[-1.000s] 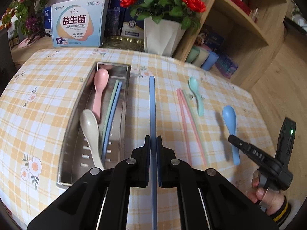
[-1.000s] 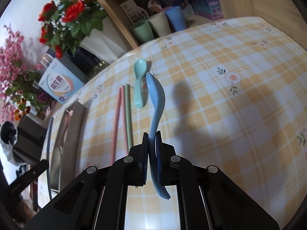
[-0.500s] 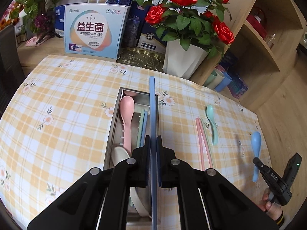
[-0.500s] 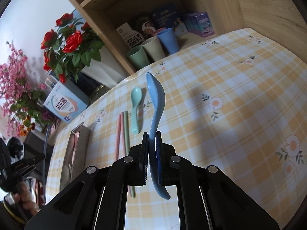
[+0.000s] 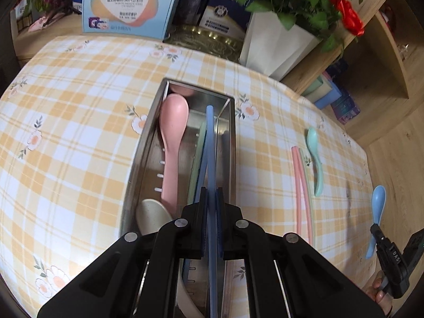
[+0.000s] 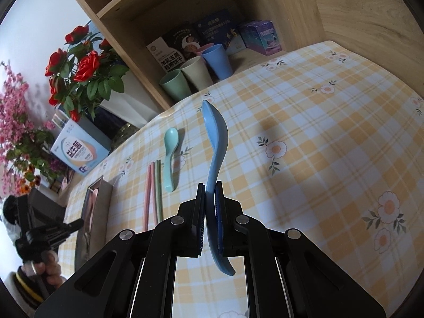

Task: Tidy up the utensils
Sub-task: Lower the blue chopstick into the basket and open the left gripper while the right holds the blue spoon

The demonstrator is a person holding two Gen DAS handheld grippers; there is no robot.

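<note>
My left gripper (image 5: 211, 198) is shut on a blue chopstick (image 5: 210, 148) and holds it lengthwise over the steel utensil tray (image 5: 143, 143). In the tray lie a pink spoon (image 5: 172, 132), a cream spoon (image 5: 152, 216), a green chopstick and a blue chopstick. My right gripper (image 6: 210, 193) is shut on a blue spoon (image 6: 216, 143), held above the table; it also shows in the left wrist view (image 5: 376, 212). A mint spoon (image 6: 170, 156) and pink and green chopsticks (image 6: 153, 188) lie on the checked tablecloth.
A white vase of red roses (image 5: 278, 42) and a blue-and-white box (image 5: 127, 2) stand behind the tray. Green, cream and blue cups (image 6: 196, 74) sit on a wooden shelf at the table's far edge. The person's left hand and gripper (image 6: 45, 238) are beside the tray.
My left gripper has moved forward and lower, bringing the blue chopstick from above the tray's near end down into it. My right gripper has lifted the blue spoon slightly higher.
</note>
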